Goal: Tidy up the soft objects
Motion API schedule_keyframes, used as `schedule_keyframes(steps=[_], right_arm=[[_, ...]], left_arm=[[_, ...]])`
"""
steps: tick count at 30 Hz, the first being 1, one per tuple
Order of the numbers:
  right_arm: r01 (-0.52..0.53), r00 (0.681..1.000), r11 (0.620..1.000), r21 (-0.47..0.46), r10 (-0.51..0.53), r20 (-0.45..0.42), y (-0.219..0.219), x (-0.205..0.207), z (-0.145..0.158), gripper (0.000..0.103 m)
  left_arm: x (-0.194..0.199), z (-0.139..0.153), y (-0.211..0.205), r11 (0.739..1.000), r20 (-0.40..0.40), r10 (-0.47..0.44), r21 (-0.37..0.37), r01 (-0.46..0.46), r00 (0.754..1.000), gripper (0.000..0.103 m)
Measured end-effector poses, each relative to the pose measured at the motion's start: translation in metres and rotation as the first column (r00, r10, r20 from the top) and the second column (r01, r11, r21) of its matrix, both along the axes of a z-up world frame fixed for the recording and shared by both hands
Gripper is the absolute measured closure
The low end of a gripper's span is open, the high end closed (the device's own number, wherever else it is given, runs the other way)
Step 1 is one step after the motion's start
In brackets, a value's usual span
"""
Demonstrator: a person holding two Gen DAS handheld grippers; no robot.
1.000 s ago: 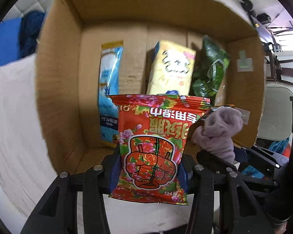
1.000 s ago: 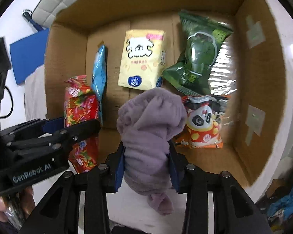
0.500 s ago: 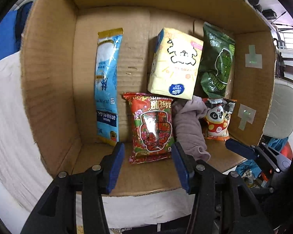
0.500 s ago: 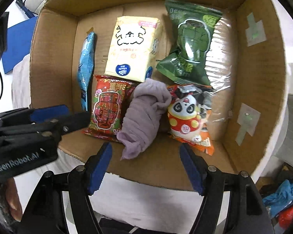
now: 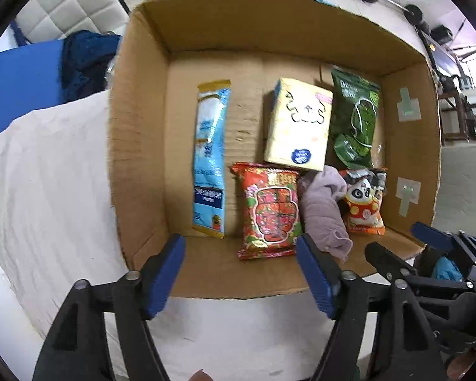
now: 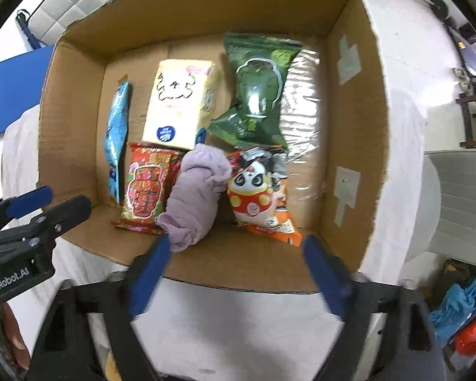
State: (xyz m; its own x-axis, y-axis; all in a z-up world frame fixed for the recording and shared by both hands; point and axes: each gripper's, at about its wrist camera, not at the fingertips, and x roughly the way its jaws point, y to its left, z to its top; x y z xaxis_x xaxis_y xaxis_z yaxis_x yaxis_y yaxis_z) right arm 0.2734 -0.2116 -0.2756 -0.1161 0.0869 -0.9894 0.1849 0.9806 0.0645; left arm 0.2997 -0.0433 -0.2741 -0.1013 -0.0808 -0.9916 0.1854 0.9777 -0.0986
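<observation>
Sock [image 6: 197,190] in box [image 6: 352,120], just beyond right claw [image 6: 234,273].

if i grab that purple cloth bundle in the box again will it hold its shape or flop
The purple cloth bundle looks soft and creased, so it will probably sag and drape over the fingers rather than stay stiff. Its loose tail near the cardboard box's front edge may dangle or unroll. It lies against the red snack bag and panda snack bag, so lifting it might nudge them.

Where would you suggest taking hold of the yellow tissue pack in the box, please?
Probably across the yellow tissue pack from above, hand-held gripper fingers on its two long sides. It lies flat and blocky; the bare cardboard on its left gives room, though the green bag crowds its right.
</observation>
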Motion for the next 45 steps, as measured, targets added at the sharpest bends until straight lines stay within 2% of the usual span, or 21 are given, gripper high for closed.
schedule_keyframes(steps=[3,4,13,18,25,32,45], right_arm=[[-0.002,1.000,1.000,-0.021,0.002,0.016,-0.002,-0.004,0.011,0.005],[-0.001,1.000,0.999,-0.036,0.001,0.024,-0.002,-0.006,0.013,0.001],[0.026,0.996,0.997,-0.077,-0.019,0.083,-0.006,-0.016,0.037,0.000],[0.044,0.989,0.997,-0.071,-0.034,0.145,-0.007,-0.027,0.062,0.000],[0.053,0.962,0.997,-0.063,-0.034,0.271,-0.004,-0.074,0.126,0.000],[0.041,0.930,0.997,-0.059,-0.017,0.368,0.002,-0.138,0.182,0.000],[0.045,0.856,0.997,-0.064,-0.005,0.517,0.014,-0.255,0.291,0.000]], left_arm=[[-0.001,0.005,0.008,1.000,0.033,0.020,-0.002,-0.020,0.999,0.009],[-0.002,0.007,0.009,1.000,0.043,0.025,0.003,-0.025,0.999,0.006],[-0.012,0.031,0.018,0.998,0.123,0.068,-0.003,-0.068,0.990,0.005],[-0.028,0.058,0.018,0.997,0.181,0.072,-0.016,-0.070,0.981,0.005],[-0.085,0.123,0.022,0.997,0.336,0.083,-0.034,-0.076,0.938,0.005],[-0.154,0.185,0.030,0.997,0.470,0.074,-0.025,-0.070,0.879,0.005],[-0.250,0.253,0.031,0.995,0.551,0.093,-0.086,-0.054,0.830,0.005]])
